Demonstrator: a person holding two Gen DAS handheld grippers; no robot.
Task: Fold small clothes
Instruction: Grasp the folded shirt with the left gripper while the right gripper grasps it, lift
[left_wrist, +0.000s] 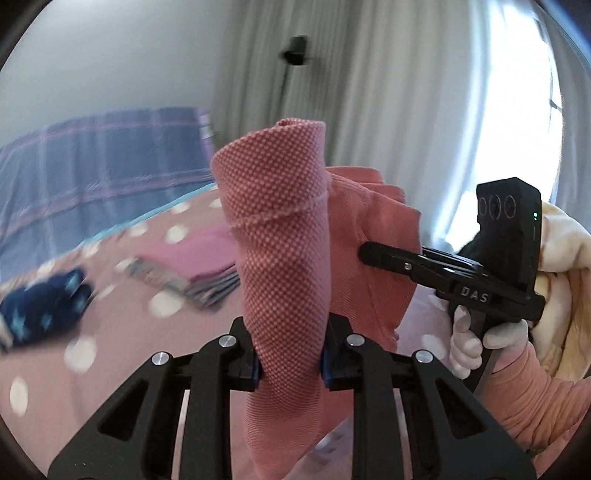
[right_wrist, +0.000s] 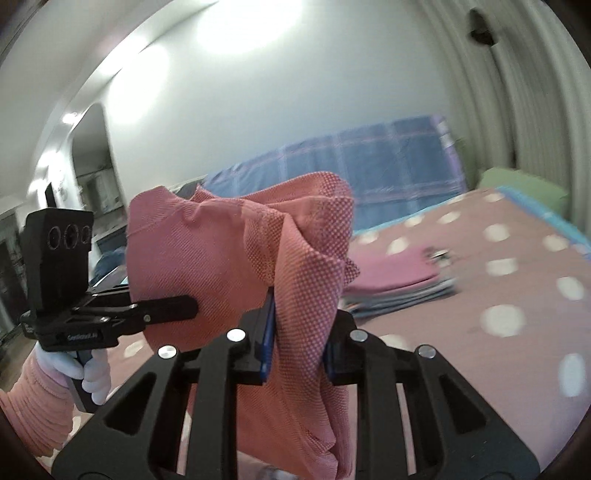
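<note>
Dark star-print bundle lies at far left on the pink polka-dot bed, then a flat stack of folded clothes, magenta piece on top, with a plaid blanket banked behind. Mid-frame, the salmon waffle-knit garment hangs lifted off the bed, bunched into soft vertical folds, left gripper fingers clamped on one part of it. To the right, the right gripper fingers likewise pinch the same cloth, a gloved hand on its handle.

Pink garment: textured dotted knit cloth; bedsheet: matt fabric.
</note>
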